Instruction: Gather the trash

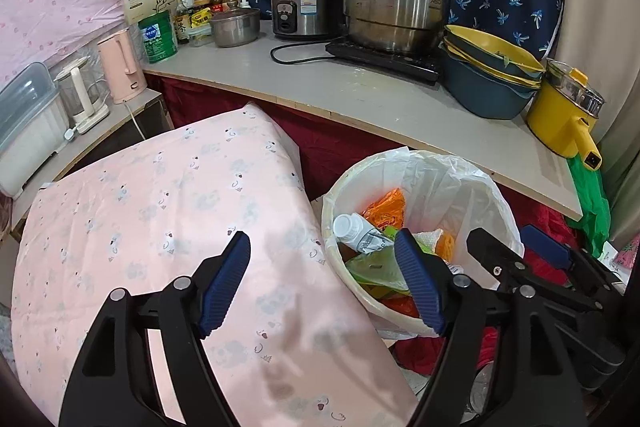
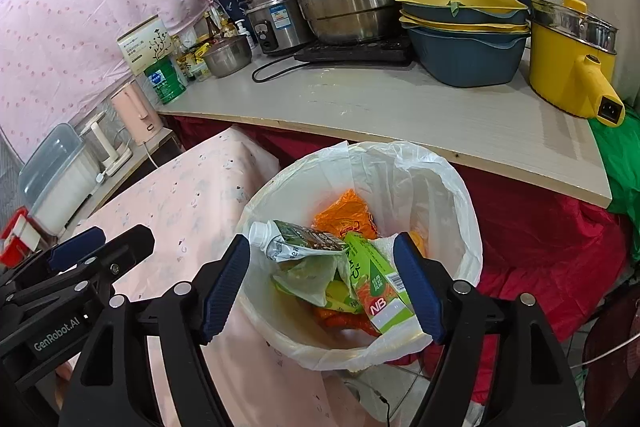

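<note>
A white trash bin (image 1: 496,195) (image 2: 456,187) lined with a thin plastic bag stands on the floor below the counter. Inside lie a crushed plastic bottle (image 2: 280,239) (image 1: 354,229), a green juice carton (image 2: 376,287), an orange wrapper (image 2: 346,213) (image 1: 384,207) and a pale green bag (image 2: 310,277). My right gripper (image 2: 321,238) hovers over the bin mouth, open, with nothing between its pads. My left gripper (image 1: 321,235) is open too, over the bin's left rim and the pink cloth, and holds nothing. Each gripper shows in the other's view, the right gripper (image 1: 516,247) beside the bin and the left gripper (image 2: 100,243) over the cloth.
A pink patterned cloth (image 1: 160,211) covers a surface left of the bin. The counter (image 1: 320,83) behind carries a steel steamer pot (image 1: 400,3), a rice cooker (image 1: 304,7), stacked basins (image 1: 488,75) and a yellow electric pot (image 1: 560,115). Red fabric (image 2: 540,227) hangs under the counter.
</note>
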A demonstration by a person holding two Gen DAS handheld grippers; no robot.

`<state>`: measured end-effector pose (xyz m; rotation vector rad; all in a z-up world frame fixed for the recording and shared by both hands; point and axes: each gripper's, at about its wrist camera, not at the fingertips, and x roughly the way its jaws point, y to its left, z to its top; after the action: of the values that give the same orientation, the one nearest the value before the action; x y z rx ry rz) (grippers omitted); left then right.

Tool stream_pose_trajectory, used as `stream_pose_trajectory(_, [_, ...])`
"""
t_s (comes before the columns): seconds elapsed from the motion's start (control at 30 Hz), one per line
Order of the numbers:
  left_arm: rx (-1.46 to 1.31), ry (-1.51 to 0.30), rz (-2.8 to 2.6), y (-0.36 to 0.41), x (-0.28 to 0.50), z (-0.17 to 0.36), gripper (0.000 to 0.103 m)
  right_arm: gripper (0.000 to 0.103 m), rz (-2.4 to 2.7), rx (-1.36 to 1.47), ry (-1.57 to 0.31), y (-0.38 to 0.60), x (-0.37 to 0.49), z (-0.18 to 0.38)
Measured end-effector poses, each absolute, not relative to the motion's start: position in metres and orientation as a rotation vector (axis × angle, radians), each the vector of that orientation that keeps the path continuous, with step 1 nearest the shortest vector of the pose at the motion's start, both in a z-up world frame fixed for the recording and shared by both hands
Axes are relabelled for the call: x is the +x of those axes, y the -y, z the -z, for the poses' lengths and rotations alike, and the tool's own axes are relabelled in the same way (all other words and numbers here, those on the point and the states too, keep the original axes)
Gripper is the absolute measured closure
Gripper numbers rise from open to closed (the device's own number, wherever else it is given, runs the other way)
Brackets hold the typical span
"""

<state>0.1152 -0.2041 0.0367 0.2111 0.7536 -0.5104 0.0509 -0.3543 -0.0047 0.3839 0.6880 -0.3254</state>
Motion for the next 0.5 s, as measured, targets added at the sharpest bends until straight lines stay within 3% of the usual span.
stream_pose_trajectory(0.5, [0.198,-0.722,0.455,0.181,0.105,-0.038,0.015,0.019,0.337,0.33,-0.706,0.343,0.036,-0.001])
